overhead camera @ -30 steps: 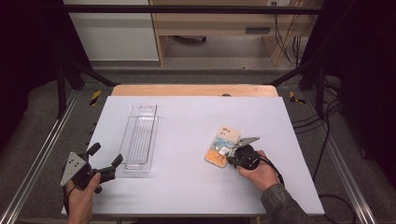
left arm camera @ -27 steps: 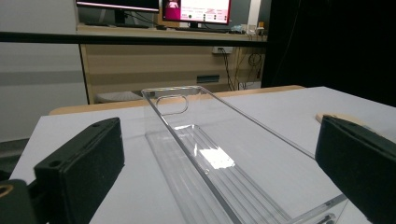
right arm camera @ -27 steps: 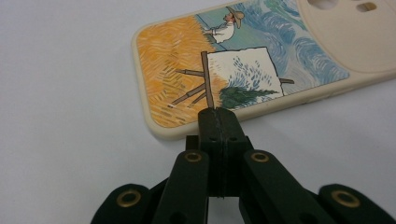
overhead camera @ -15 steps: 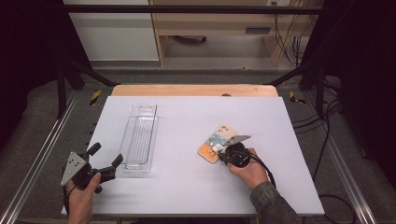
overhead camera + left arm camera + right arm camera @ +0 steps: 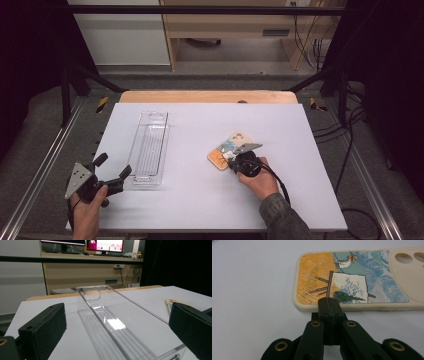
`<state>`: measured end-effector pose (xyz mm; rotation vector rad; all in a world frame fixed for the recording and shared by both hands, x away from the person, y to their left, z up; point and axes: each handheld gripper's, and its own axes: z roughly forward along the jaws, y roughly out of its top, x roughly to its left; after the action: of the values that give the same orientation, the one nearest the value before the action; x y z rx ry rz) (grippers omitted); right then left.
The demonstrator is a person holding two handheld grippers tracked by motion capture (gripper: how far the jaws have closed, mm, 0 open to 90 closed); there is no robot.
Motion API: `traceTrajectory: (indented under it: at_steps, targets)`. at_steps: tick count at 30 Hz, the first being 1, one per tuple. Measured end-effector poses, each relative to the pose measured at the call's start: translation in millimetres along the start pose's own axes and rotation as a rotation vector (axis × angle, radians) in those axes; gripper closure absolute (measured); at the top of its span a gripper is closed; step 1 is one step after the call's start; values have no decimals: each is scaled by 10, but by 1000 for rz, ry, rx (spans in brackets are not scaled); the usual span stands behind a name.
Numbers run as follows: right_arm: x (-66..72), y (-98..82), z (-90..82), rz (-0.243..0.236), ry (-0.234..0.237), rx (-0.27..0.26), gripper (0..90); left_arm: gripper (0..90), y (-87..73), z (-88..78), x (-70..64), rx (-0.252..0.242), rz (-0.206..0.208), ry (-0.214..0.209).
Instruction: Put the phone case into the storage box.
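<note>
Right gripper view: right gripper w/ jaws pressed together, nothing between them, tips sitting against the long edge of the phone case. Painted back is facing up, orange field at one end, camera cutouts at the other. High view is showing the case lying flat on the white table, right of centre, well apart from the clear plastic tray on the left. Left gripper is hovering near the tray's near end, jaws wide apart, holding nothing. Tips are prob. touching the case edge, hard to confirm.
</note>
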<state>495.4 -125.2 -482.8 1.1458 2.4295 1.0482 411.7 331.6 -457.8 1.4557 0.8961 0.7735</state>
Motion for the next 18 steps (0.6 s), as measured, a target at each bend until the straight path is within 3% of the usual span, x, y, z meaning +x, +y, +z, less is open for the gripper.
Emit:
traceTrajectory:
  at_steps: [18]
  targets:
    - [6, 64, 28, 4, -24, -26, 900, 12, -1, 1, -3, 1, 2, 1]
